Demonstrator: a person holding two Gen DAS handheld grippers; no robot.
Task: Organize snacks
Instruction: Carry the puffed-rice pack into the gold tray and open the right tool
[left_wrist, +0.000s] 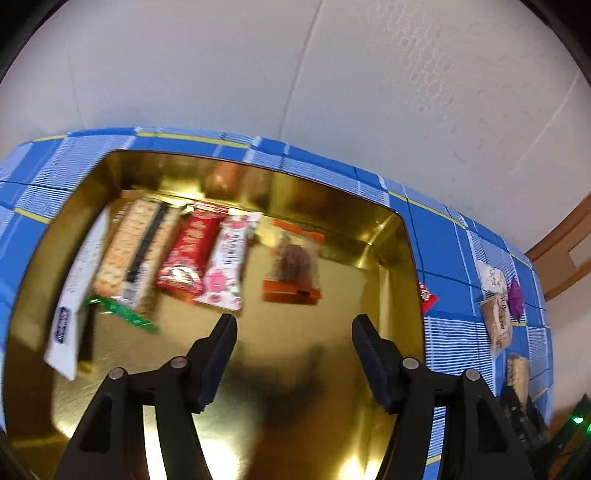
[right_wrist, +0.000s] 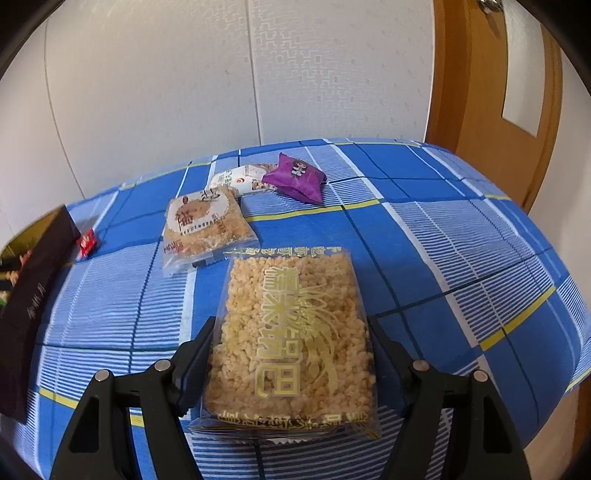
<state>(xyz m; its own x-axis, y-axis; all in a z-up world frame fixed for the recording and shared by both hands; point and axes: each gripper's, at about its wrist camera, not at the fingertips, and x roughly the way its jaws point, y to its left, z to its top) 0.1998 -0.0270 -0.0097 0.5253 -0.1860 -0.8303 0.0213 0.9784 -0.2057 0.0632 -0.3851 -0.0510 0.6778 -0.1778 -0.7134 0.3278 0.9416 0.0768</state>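
A gold tin (left_wrist: 399, 266) sits on the blue checked tablecloth. Inside lie several snack packs in a row: a white bar (left_wrist: 74, 295), a rice cracker pack (left_wrist: 129, 254), a red pack (left_wrist: 188, 254), a pink-and-white pack (left_wrist: 229, 266) and a clear pack with orange ends (left_wrist: 295, 266). My left gripper (left_wrist: 293, 325) is open and empty above the tin floor. My right gripper (right_wrist: 291, 325) is shut on a clear puffed-rice cake pack (right_wrist: 291, 339) with gold print, held over the table.
On the cloth (right_wrist: 443, 229) lie a round-label cracker pack (right_wrist: 203, 229), a white pack (right_wrist: 240, 181), a purple pack (right_wrist: 295, 177) and a small red pack (right_wrist: 86, 245). The tin's dark outer wall (right_wrist: 33, 291) is at left. A wooden door (right_wrist: 480, 92) stands at right.
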